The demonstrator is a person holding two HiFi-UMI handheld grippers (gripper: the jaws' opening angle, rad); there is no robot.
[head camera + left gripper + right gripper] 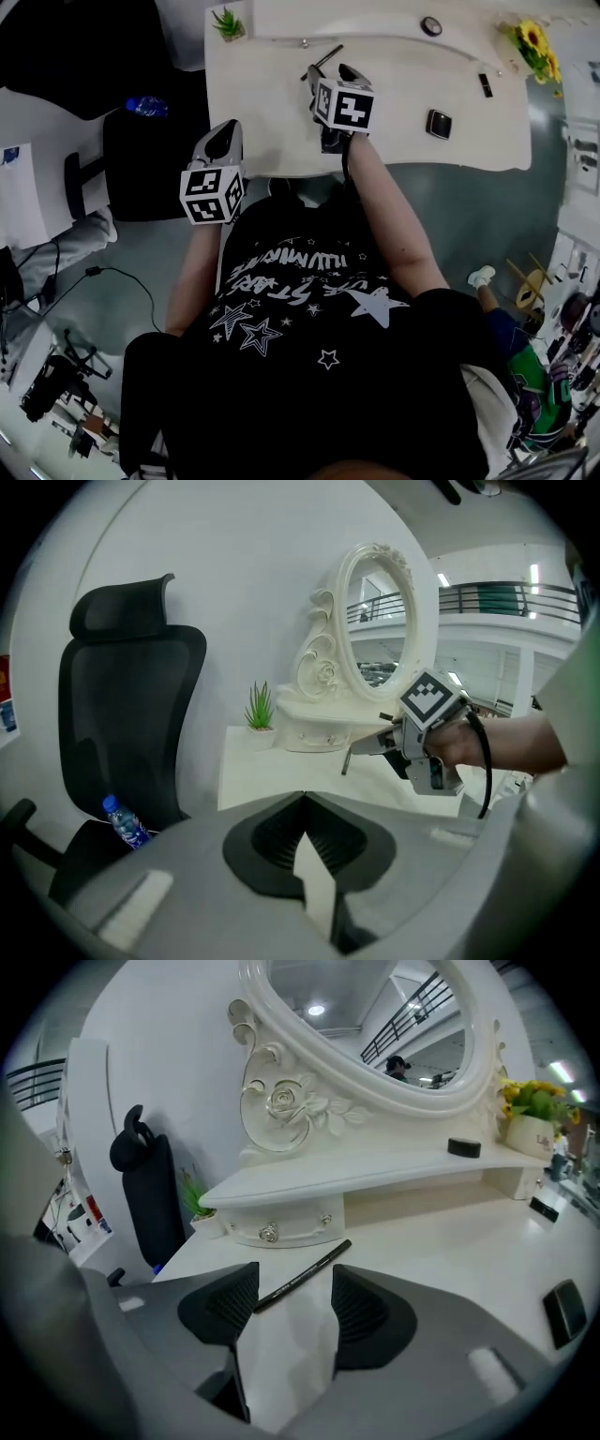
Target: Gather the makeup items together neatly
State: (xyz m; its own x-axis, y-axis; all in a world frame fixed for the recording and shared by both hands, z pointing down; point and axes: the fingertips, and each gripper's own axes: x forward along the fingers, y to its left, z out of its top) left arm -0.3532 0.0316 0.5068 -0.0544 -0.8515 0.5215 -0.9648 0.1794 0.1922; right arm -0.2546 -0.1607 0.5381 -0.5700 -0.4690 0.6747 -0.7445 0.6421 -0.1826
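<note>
A thin black makeup pencil (305,1279) lies on the white vanity table (450,1241), slanting across the gap between my right gripper's tips. My right gripper (293,1283) is open just above it, over the table's left part (330,75). A black compact (439,124) lies to its right, and a small black item (485,84) rests farther right near the back. A round dark item (430,25) sits on the raised shelf. My left gripper (223,131) hangs off the table's left front edge, jaws shut (305,797) on nothing.
An ornate white oval mirror (375,1026) rises behind the shelf. A small green plant (228,23) stands at the back left corner, sunflowers (534,42) at the back right. A black office chair (131,696) with a blue bottle (124,821) on its seat is left of the table.
</note>
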